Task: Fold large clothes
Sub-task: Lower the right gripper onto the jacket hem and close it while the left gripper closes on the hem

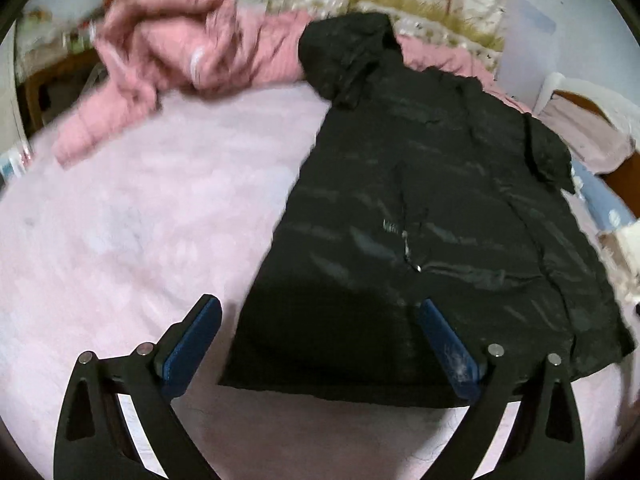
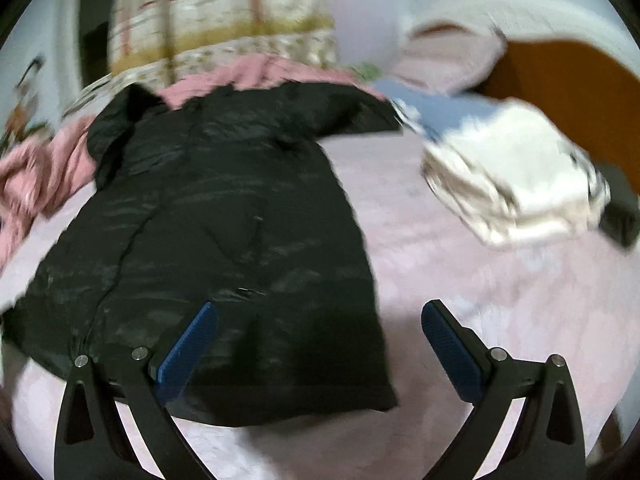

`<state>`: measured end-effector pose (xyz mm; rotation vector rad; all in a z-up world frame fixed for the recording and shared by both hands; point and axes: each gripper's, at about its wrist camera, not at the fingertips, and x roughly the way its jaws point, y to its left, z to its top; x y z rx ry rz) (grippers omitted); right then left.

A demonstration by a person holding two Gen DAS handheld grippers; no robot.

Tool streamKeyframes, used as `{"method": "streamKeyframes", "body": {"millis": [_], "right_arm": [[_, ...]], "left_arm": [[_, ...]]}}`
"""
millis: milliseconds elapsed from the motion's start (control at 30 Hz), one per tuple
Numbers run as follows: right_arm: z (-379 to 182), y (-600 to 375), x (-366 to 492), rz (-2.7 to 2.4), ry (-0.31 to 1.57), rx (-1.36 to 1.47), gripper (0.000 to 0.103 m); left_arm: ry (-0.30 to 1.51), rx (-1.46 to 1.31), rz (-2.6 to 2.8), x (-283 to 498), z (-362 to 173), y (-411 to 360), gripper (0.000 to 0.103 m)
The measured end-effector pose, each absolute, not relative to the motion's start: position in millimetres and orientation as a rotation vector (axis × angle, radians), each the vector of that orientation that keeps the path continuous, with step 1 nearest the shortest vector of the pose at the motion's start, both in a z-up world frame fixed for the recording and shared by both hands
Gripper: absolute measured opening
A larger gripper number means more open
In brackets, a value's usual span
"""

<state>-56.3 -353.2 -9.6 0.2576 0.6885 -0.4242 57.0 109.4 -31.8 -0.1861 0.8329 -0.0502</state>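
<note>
Left wrist view: left hand-held gripper (image 1: 320,322) w/ fingers spread wide apart, holding nothing, hovering above the near hem of a black jacket (image 1: 420,208). Jacket lies flat on a pink bed (image 1: 132,220), stretching away ahead and to the right of the gripper; its left edge runs between the two fingers. Pink garment (image 1: 168,64) bunched far ahead-left, blurred.

Right wrist view: right hand-held gripper (image 2: 320,322) also wide apart, empty. Jacket (image 2: 224,216) lies ahead and left; its near right corner sits between the fingers, left finger over the cloth, right finger over bare bed (image 2: 480,280). White folded pile (image 2: 516,176) ahead-right, well apart from jacket. Pink garment (image 2: 44,168) far left.
</note>
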Motion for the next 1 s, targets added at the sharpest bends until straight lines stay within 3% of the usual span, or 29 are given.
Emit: {"method": "streamKeyframes", "body": {"millis": [133, 200, 267, 300, 333, 367, 433, 467, 567, 1000], "right_arm": [[-27.0, -376.9, -58.4, -0.422, 0.752, 0.398, 0.102], [-40.5, -378.4, -57.7, -0.361, 0.798, 0.452, 0.096], [-50.6, -373.9, -56.9, -0.33, 0.823, 0.447, 0.092], [-51.2, -368.5, -55.7, -0.317, 0.818, 0.415, 0.084], [-52.2, -364.8, -53.0, -0.291, 0.82, 0.406, 0.076], [-53.6, -361.7, -49.7, -0.244, 0.824, 0.412, 0.061], [-53.8, -357.3, -48.8, -0.22, 0.806, 0.408, 0.036], [-52.2, -352.8, -48.9, -0.196, 0.789, 0.398, 0.013], [-38.0, -343.3, -57.9, -0.201, 0.707, 0.376, 0.007], [28.0, -309.2, -179.2, -0.302, 0.451, 0.205, 0.007]], "left_arm": [[0.881, -0.312, -0.079, 62.9, -45.6, 122.1, 0.098], [0.875, -0.316, -0.091, 63.0, -43.5, 121.9, 0.093], [0.889, -0.297, -0.123, 62.8, -45.2, 116.4, 0.074], [0.899, -0.289, -0.14, 63.7, -46.2, 115.7, 0.069], [0.902, -0.281, -0.155, 63.8, -45.7, 113.5, 0.054], [0.897, -0.276, -0.171, 62.7, -44.6, 111.3, 0.034], [0.881, -0.267, -0.201, 58.8, -42.0, 108.5, 0.014], [0.865, -0.257, -0.209, 55.6, -39.2, 106.5, 0.01], [0.77, -0.191, -0.187, 38.2, -19.2, 98.0, 0.008], [0.608, -0.152, -0.156, -75.6, 30.7, 95.5, 0.007]]}}
